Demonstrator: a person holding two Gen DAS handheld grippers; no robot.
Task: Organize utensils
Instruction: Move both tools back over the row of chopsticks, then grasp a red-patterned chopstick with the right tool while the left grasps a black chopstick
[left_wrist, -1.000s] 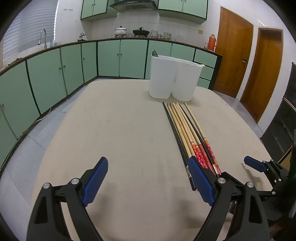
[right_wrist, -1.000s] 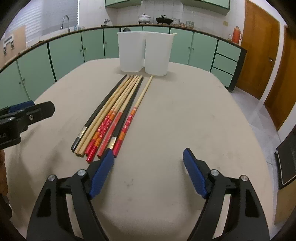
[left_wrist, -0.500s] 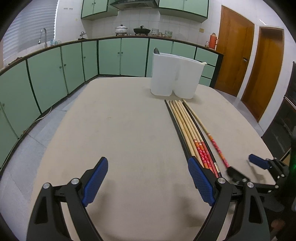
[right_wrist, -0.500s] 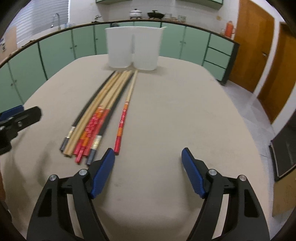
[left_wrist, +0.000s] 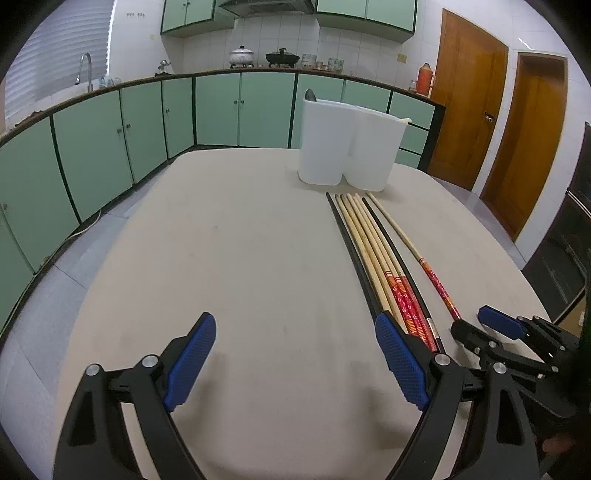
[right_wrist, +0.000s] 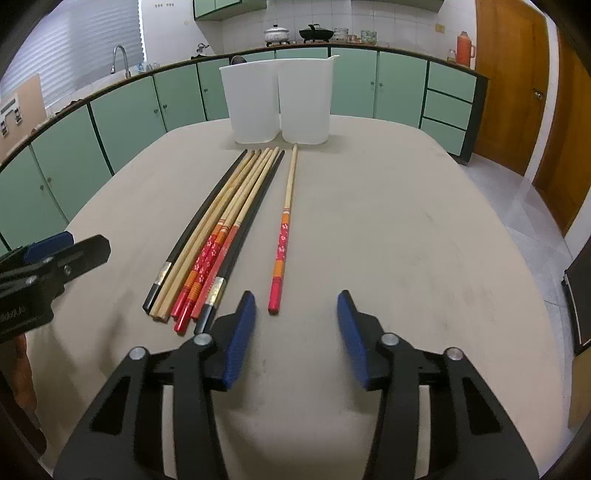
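Both grippers angle down over the table (left_wrist: 258, 258); left gripper (left_wrist: 295, 365) fingers wide; right gripper (right_wrist: 295, 332) fingers just narrowing, empty.

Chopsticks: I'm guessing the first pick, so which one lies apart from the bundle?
The red-handled chopstick, alone on the bundle's right, nearest the right gripper.

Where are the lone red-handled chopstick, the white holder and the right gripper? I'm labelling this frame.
lone red-handled chopstick (right_wrist: 282, 243), right wrist view, on its patterned red handle.
white holder (right_wrist: 303, 103), right wrist view, on its right compartment's front wall.
right gripper (right_wrist: 297, 317), right wrist view, midway between its fingertips.
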